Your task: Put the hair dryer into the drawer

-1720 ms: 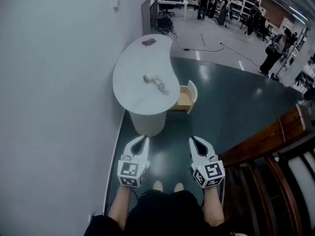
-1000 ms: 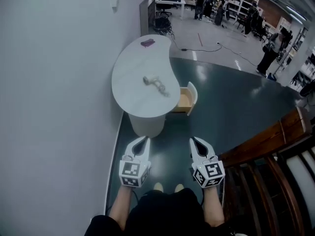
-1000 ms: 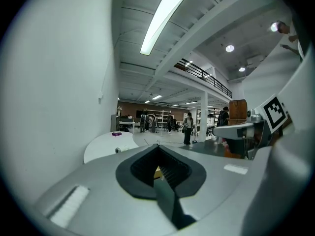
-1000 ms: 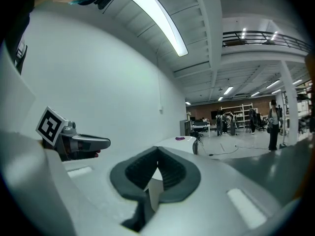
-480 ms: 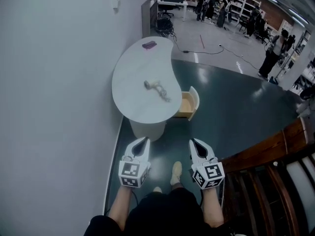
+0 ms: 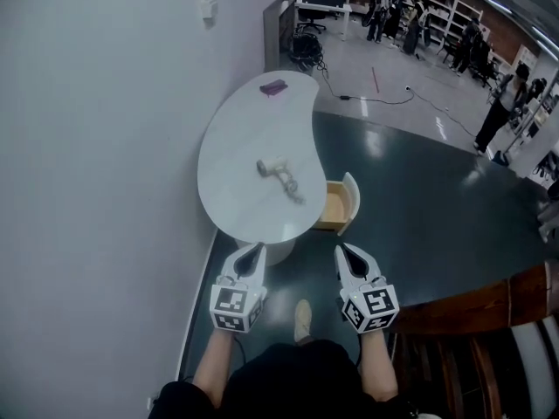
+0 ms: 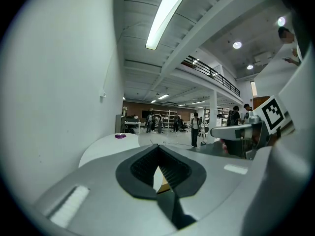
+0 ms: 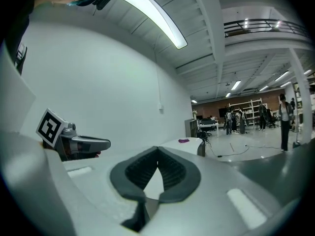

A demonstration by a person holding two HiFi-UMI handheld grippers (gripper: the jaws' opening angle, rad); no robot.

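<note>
A pale hair dryer (image 6: 279,173) with its cord lies on the white kidney-shaped table (image 6: 236,190) ahead. A drawer (image 6: 341,203) with a wooden inside stands pulled out at the table's right side. My left gripper (image 6: 255,249) and right gripper (image 6: 343,250) are held side by side short of the table's near edge, both shut and empty. In the left gripper view the jaws (image 7: 158,146) meet at their tips with the table (image 7: 106,146) beyond. The right gripper view shows its jaws (image 8: 157,149) touching at the tips too.
A grey wall (image 6: 96,147) runs along the left, close to the table. A small purple thing (image 6: 272,86) lies at the table's far end. A wooden rail and chairs (image 6: 489,321) stand to my right. Several people and desks are far off at the back.
I have walked forward: the table and drawer have come closer to both grippers. My foot shows stepping below. Both grippers stay shut and level.
</note>
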